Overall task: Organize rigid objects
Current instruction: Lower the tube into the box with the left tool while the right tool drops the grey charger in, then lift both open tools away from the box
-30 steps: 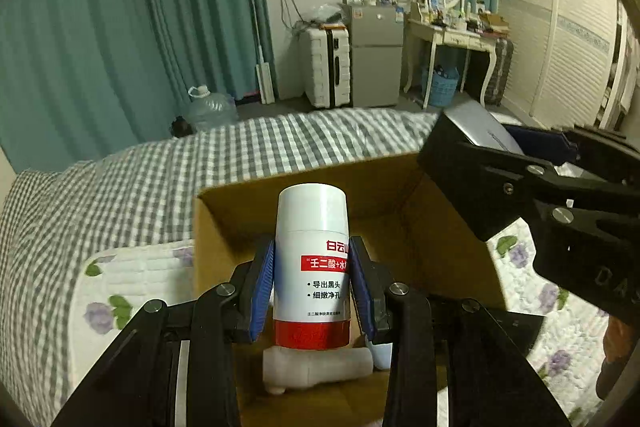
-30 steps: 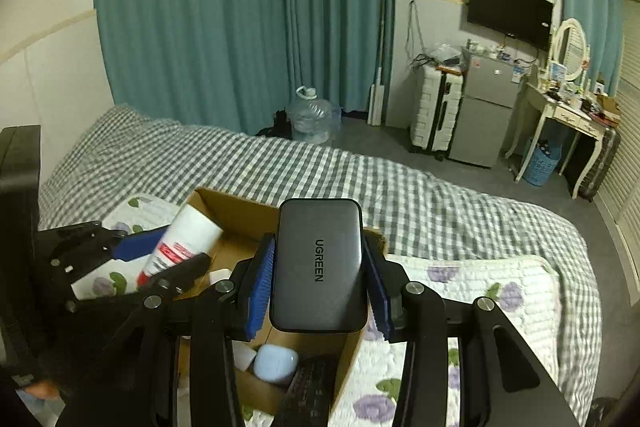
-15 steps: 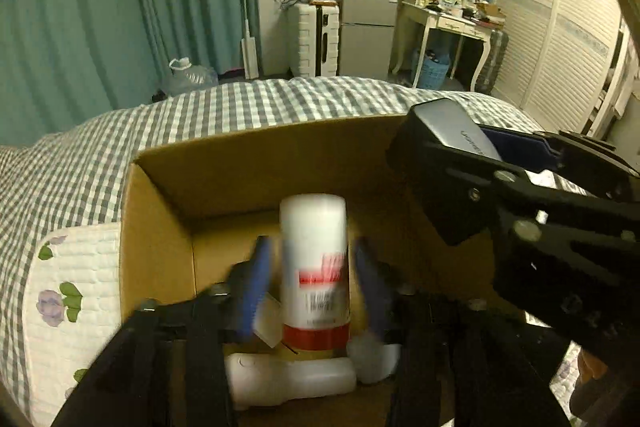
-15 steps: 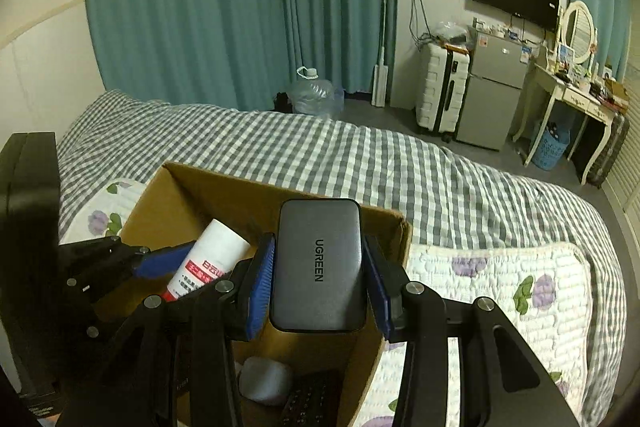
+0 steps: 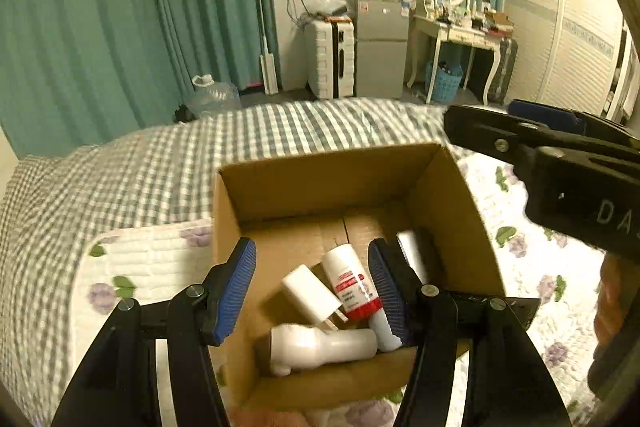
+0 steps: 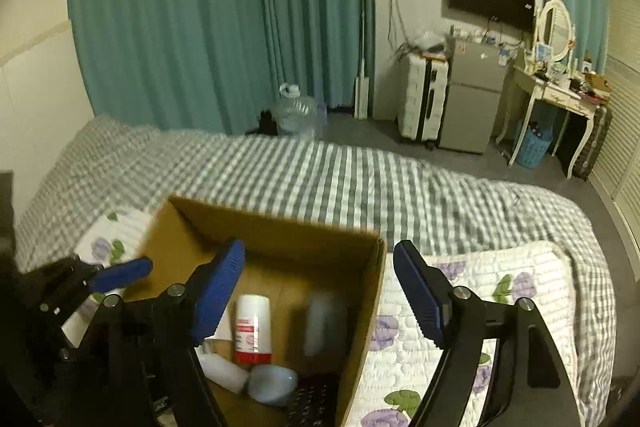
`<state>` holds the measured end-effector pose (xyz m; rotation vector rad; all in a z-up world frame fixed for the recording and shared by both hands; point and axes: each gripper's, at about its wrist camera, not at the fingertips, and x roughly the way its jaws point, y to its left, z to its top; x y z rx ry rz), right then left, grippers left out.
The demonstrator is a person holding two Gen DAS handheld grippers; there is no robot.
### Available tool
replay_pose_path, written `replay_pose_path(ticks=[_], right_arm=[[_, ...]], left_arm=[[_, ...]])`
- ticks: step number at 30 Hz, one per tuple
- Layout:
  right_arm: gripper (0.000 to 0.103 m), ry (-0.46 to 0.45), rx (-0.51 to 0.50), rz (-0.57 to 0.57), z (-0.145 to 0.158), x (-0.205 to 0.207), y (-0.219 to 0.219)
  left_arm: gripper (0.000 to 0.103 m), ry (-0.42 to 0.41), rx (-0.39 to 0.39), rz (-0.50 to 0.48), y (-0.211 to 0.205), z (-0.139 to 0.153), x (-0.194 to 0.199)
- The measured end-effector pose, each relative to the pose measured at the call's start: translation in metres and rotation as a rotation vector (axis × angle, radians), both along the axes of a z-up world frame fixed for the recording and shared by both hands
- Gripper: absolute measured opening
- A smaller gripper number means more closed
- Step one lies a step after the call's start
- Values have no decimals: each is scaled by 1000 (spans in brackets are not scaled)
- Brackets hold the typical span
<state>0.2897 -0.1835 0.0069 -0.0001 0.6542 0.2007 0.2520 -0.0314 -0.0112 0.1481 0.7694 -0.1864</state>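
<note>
Teal curtains (image 6: 224,19) hang behind a bed covered by a grey-and-white checked blanket (image 6: 320,179), with a white quilted mat printed with purple flowers (image 6: 492,279) laid on top. On the mat sits an open brown cardboard box (image 5: 320,179), holding the task's items. Inside, a white cylindrical bottle with a red band and label (image 5: 352,287) lies tilted near the centre; a white squat plastic bottle (image 5: 320,345) lies on its side at 6 o'clock of it, touching a small white rectangular bottle (image 5: 310,291) at 9 o'clock. A blurred grey slab-shaped device (image 6: 324,323) rests at 3 o'clock. The left gripper (image 5: 314,287) hovers over the box, blue-padded fingers spread and empty. The right gripper (image 6: 318,291) likewise hangs released, grasping nothing.
</note>
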Motion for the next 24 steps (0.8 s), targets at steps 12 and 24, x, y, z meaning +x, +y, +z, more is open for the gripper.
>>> replay_pose_path(ticks=[12, 24], right_arm=[[90, -99, -85, 3, 106, -113, 26], [98, -30, -74, 75, 62, -195, 73]], left_arm=[[66, -122, -29, 62, 54, 104, -105], [66, -55, -23, 101, 86, 58, -160]])
